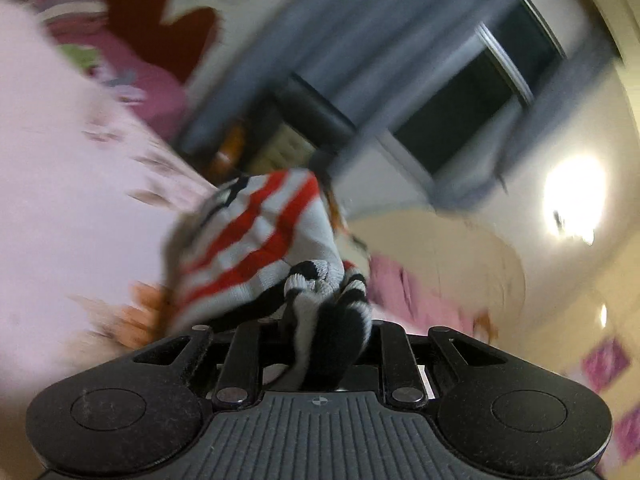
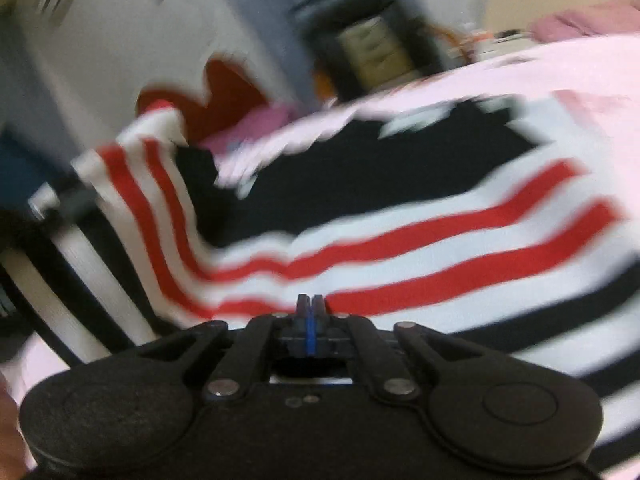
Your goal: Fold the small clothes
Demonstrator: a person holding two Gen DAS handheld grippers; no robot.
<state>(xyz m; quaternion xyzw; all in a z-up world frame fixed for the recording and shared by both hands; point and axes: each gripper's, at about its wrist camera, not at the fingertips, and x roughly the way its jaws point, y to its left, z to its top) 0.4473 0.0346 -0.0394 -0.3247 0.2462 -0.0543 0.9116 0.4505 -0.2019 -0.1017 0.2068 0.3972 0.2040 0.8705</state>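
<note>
A small knit sweater (image 2: 400, 248) with red, white and black stripes lies partly on the pink bedsheet (image 2: 580, 64). My right gripper (image 2: 311, 304) has its fingers pressed together at the sweater's striped edge; I cannot tell whether cloth is pinched. My left gripper (image 1: 320, 320) is shut on a bunched black-and-white striped end of the sweater (image 1: 256, 232), which covers the fingers, and holds it lifted above the bed. Both views are motion-blurred.
The pink patterned bedsheet (image 1: 60, 200) fills the left of the left wrist view. Beyond the bed are a red headboard (image 1: 160, 12), grey curtains (image 1: 360, 32), a dark window (image 1: 472, 104) and a drawer unit (image 2: 376, 52).
</note>
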